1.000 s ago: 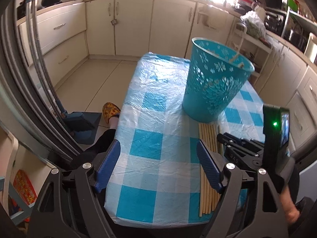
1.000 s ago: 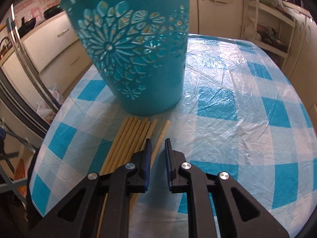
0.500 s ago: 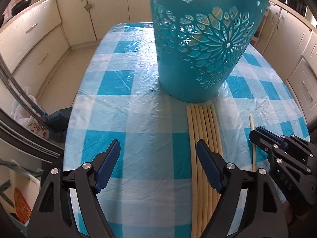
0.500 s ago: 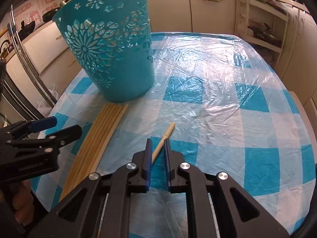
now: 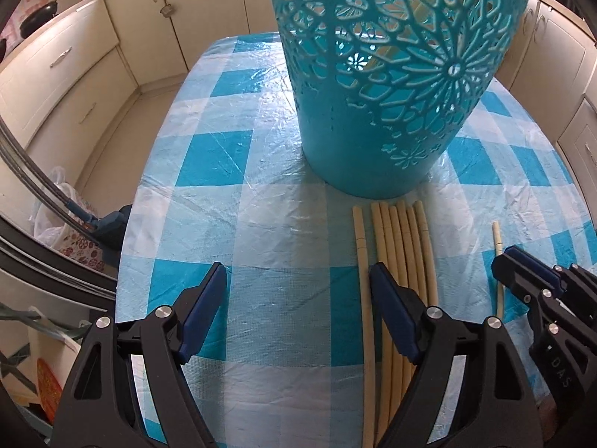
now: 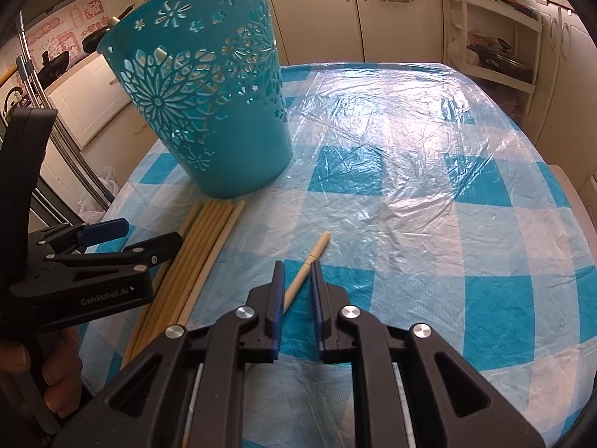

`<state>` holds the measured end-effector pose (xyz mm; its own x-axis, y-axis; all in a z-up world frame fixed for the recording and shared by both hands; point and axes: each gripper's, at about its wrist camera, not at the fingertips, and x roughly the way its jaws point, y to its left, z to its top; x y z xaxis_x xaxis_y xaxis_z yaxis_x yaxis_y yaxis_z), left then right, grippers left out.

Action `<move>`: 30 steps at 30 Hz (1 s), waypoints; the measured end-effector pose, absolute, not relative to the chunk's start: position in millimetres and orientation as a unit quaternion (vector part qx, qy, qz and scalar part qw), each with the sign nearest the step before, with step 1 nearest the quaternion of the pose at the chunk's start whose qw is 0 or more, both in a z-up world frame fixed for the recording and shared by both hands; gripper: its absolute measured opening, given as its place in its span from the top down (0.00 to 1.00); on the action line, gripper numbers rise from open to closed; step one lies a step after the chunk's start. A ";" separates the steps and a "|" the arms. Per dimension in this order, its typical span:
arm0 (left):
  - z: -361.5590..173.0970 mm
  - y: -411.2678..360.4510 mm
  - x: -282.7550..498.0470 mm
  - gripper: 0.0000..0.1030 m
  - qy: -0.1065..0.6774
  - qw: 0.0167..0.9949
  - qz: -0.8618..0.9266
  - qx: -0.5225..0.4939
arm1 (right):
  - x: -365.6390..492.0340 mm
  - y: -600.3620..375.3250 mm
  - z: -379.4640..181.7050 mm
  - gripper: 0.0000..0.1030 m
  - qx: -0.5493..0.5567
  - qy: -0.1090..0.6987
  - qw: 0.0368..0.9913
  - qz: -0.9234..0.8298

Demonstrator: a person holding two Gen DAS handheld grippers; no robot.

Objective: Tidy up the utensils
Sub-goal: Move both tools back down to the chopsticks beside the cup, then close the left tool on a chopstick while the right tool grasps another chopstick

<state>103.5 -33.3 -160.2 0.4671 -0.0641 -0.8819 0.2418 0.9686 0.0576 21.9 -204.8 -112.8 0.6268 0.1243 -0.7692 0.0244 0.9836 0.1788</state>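
A teal perforated basket (image 5: 388, 86) stands on the checked table, with chopsticks showing through its holes; it also shows in the right wrist view (image 6: 209, 112). Several pale chopsticks (image 5: 401, 257) lie in a bundle in front of it, also seen in the right wrist view (image 6: 194, 257). My left gripper (image 5: 298, 291) is open and empty, its right finger over the bundle's left edge. My right gripper (image 6: 296, 280) is shut on a single chopstick (image 6: 311, 257), held apart to the right of the bundle; that chopstick (image 5: 498, 261) and gripper (image 5: 502, 272) show in the left wrist view.
The blue and white checked tablecloth (image 6: 429, 194) is covered with clear plastic. Cream kitchen cabinets (image 5: 74, 74) surround the table. A shelf rack (image 6: 496, 37) stands at the far right. A plastic bag (image 5: 59, 216) sits on the floor to the left.
My right gripper has drawn one chopstick sideways out of the bundle and holds it apart. My left gripper has moved in close over the bundle, toward the basket.
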 end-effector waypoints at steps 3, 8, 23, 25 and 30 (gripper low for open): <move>-158.7 -36.0 104.0 0.34 0.503 0.854 -0.098 0.091 | 27.8 -200.2 -112.4 0.86 0.067 0.431 0.899 0.034; -155.9 -41.5 102.6 0.62 0.500 0.854 -0.110 0.095 | 35.1 -189.5 -110.8 0.88 0.032 0.443 0.894 0.061; -155.6 -31.0 105.1 0.90 0.517 0.845 -0.115 0.076 | 49.2 -211.3 -105.7 0.88 0.040 0.484 0.871 0.078; -155.4 -31.8 106.5 0.90 0.520 0.842 -0.115 0.080 | 50.9 -210.0 -104.5 0.86 0.040 0.487 0.869 0.074; -156.4 -34.0 110.4 0.89 0.518 0.843 -0.114 0.090 | 52.3 -195.6 -102.9 0.90 0.019 0.488 0.868 0.089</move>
